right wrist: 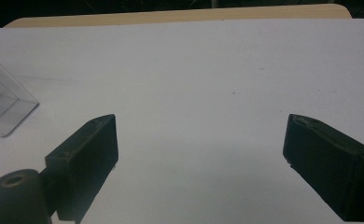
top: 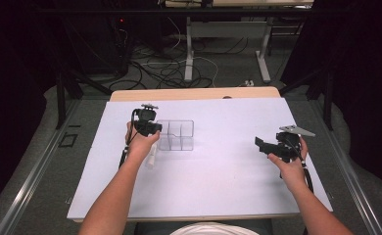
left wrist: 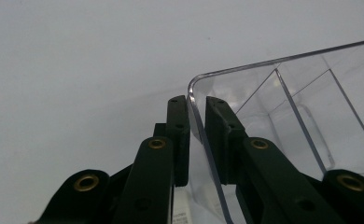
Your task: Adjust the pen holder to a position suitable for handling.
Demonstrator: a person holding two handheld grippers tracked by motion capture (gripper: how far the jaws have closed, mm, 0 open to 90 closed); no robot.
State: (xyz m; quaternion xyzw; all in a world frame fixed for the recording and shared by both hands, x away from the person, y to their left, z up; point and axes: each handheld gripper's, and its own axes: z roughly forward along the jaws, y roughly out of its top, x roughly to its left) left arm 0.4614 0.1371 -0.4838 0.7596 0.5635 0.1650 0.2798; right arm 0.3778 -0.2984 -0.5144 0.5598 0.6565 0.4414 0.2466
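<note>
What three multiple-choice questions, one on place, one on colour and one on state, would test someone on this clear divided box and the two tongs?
1. Where does the clear box sit?
A. beside the left tongs
B. beside the right tongs
C. on the floor

2. What colour is the table cover?
A. red
B. white
C. green

3. How do the right tongs stand?
A. clamped on the box
B. holding a pen
C. wide open, holding nothing

Answers: A, the left tongs straddle the box wall in the left gripper view; B, the sheet is plain white; C, bare table shows between the jaws.
</note>
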